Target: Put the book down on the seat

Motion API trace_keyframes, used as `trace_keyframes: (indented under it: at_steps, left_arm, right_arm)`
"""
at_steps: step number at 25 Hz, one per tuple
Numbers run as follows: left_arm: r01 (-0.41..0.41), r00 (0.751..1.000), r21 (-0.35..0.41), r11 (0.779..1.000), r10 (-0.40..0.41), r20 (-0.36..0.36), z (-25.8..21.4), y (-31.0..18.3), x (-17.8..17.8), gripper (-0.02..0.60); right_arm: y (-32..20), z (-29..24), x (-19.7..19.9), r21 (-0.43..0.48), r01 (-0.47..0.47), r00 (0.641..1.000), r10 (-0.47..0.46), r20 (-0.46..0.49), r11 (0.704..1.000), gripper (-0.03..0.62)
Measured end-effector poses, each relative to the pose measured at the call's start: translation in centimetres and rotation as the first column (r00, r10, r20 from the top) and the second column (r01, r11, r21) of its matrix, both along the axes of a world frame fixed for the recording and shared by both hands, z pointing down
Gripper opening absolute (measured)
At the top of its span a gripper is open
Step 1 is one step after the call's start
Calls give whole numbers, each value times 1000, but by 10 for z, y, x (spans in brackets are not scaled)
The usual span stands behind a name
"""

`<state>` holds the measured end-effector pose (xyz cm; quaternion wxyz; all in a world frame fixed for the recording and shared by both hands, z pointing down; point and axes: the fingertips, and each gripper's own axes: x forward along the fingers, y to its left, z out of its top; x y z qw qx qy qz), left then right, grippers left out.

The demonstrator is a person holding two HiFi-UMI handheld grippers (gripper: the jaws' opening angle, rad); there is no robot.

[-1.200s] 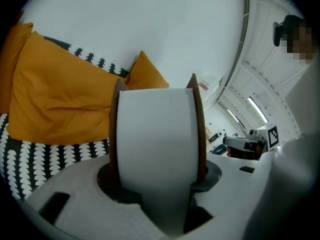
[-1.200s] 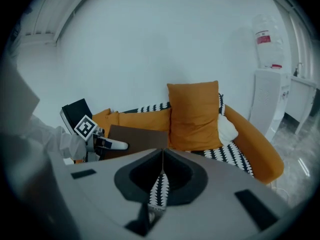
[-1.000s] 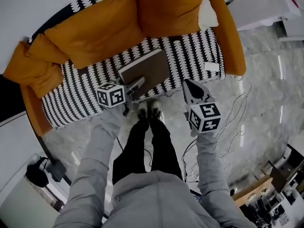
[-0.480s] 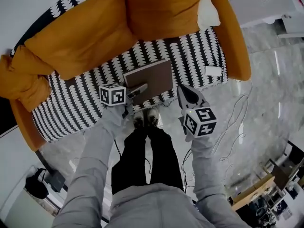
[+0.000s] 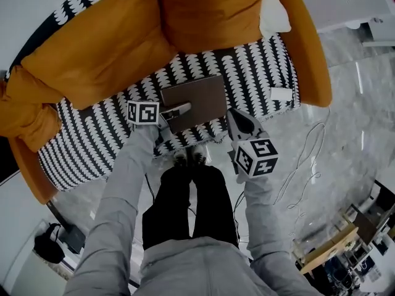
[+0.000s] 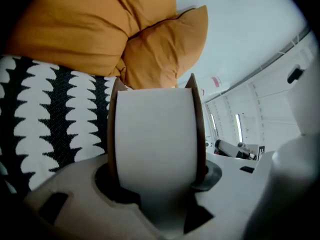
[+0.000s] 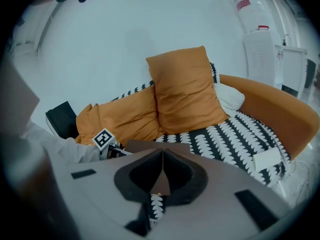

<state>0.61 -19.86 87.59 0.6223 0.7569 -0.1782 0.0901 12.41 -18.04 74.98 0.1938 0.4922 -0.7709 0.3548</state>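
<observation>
A brown-covered book [image 5: 196,98] lies level over the black-and-white patterned seat [image 5: 259,73] of an orange sofa; I cannot tell whether it rests on the fabric. My left gripper [image 5: 177,111] is shut on the book's near left edge. In the left gripper view the book [image 6: 152,129] stands edge-on between the jaws, its white pages framed by the brown covers. My right gripper [image 5: 237,122] hovers at the seat's front edge, to the right of the book, shut with nothing in it. In the right gripper view its jaws meet at a point [image 7: 162,173], with the book [image 7: 150,146] beyond.
Large orange cushions [image 5: 99,48] line the sofa's back, with a white cushion [image 5: 274,17] at the right corner. A small white flat object [image 5: 281,94] lies on the seat's right end. The person's shoes [image 5: 188,158] stand against the sofa front. Cables [image 5: 308,159] trail over the marble floor.
The left gripper has carried the book further in over the seat, away from its front edge. The right gripper has drifted slightly left, still shut.
</observation>
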Motion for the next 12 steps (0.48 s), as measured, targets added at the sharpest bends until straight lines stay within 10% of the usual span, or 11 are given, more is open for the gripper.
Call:
trace_keyframes:
  at_steps: [12]
  left_arm:
    - [63, 996, 10, 998, -63, 61, 24, -25, -24, 324]
  right_arm:
    - [-9, 22, -15, -25, 16, 1000, -16, 3, 1000, 30]
